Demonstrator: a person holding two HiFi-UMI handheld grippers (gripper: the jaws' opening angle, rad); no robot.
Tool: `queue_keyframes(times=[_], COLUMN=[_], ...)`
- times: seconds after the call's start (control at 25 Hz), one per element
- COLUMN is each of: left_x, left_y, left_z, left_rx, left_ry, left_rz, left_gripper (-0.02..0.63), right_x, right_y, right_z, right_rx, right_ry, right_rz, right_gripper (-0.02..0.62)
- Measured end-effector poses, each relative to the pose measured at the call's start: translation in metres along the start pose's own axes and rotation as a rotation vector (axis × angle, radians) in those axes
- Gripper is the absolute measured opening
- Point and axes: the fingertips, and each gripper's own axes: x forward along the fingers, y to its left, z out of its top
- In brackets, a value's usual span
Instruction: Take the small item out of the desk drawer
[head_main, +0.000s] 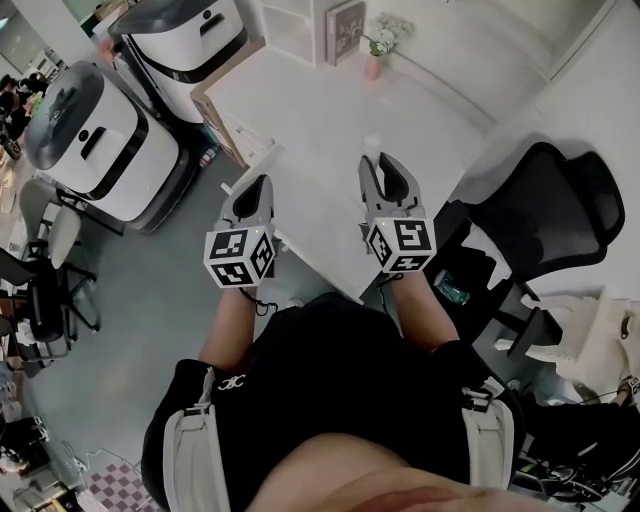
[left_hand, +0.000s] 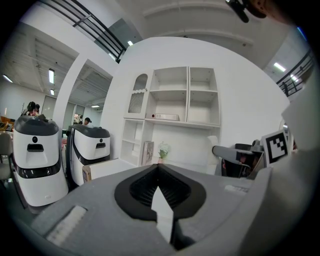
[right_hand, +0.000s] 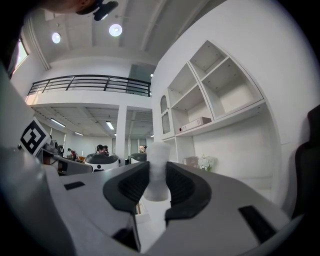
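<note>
One small white item (right_hand: 158, 150) between right gripper (right_hand: 158, 172) pads (left gripper (left_hand: 159, 170) closed)

1. I see my left gripper (head_main: 262, 183) and right gripper (head_main: 386, 162) at mid-frame in the head view, both with grey, wedge-shaped shells.
2. Ribbed black pads (left_hand: 134, 192) line the inner faces of the jaws.
3. Each gripper carries a white cube printed with black square markers: the left cube (head_main: 240, 257) and the right cube (head_main: 401, 246).
4. A thin black cord (head_main: 263, 304) loops just below the left cube.
5. I wear a black short-sleeved shirt (head_main: 320, 370) with a small white logo (head_main: 232, 381) at lower left.
6. Pale grey straps (head_main: 190, 455) run over both shoulders along the bottom edge.
</note>
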Motion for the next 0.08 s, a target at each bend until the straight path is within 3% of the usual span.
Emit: queue_keyframes(times=[0.08], left_x=[0.0017], left_y=[0.0008], left_z=[0.0001], left_rx=[0.002], left_ry=[0.002], left_rz=[0.000], left_gripper=[0.014], right_x=[0.0017], right_y=[0.0010], right_z=[-0.0008], right_rx=[0.001], right_ry=[0.001], right_rz=[0.005], right_gripper=[0.104])
